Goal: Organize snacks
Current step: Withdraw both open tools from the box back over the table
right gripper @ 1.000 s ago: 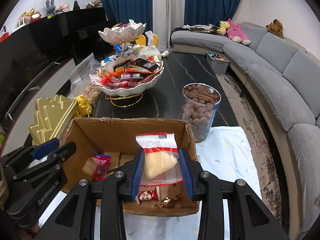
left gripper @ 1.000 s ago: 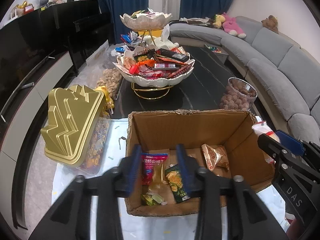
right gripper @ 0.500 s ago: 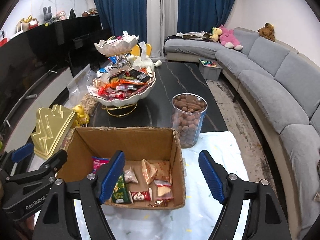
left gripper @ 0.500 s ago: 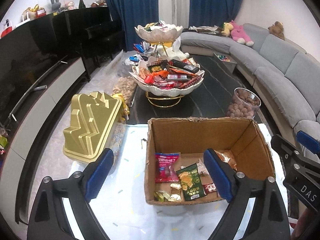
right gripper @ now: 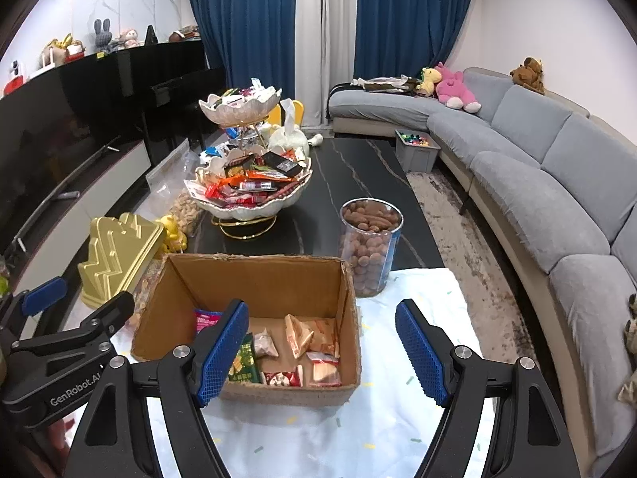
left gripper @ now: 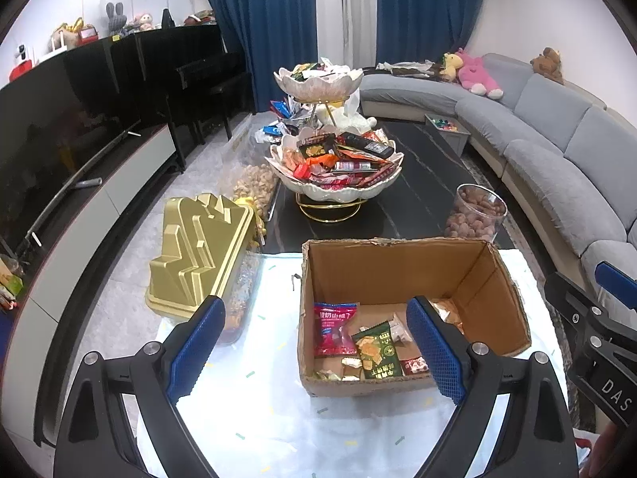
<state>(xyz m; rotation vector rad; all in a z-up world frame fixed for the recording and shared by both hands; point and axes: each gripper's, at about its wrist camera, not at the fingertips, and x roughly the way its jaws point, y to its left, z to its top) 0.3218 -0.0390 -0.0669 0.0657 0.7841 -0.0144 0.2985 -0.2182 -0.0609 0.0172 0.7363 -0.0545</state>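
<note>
An open cardboard box (left gripper: 398,263) (right gripper: 254,275) stands on a white cloth and holds several snack packets, among them a red packet (left gripper: 332,328), a green packet (left gripper: 378,348) (right gripper: 243,362) and orange-white packets (right gripper: 310,334). A two-tier shell-shaped snack stand (left gripper: 338,183) (right gripper: 251,199) full of wrapped snacks stands behind it on the dark table. My left gripper (left gripper: 316,352) is open and empty, above and in front of the box. My right gripper (right gripper: 320,352) is open and empty, over the box's front right corner.
A gold zigzag lid (left gripper: 199,255) (right gripper: 115,255) lies on a clear container left of the box. A clear jar of brown nuts (left gripper: 475,213) (right gripper: 370,247) stands behind right. A bag of peanuts (left gripper: 254,187) lies left of the stand. A grey sofa (right gripper: 557,183) runs along the right.
Both grippers opened and let their snack packets drop into the box, then drew back and up away from it.
</note>
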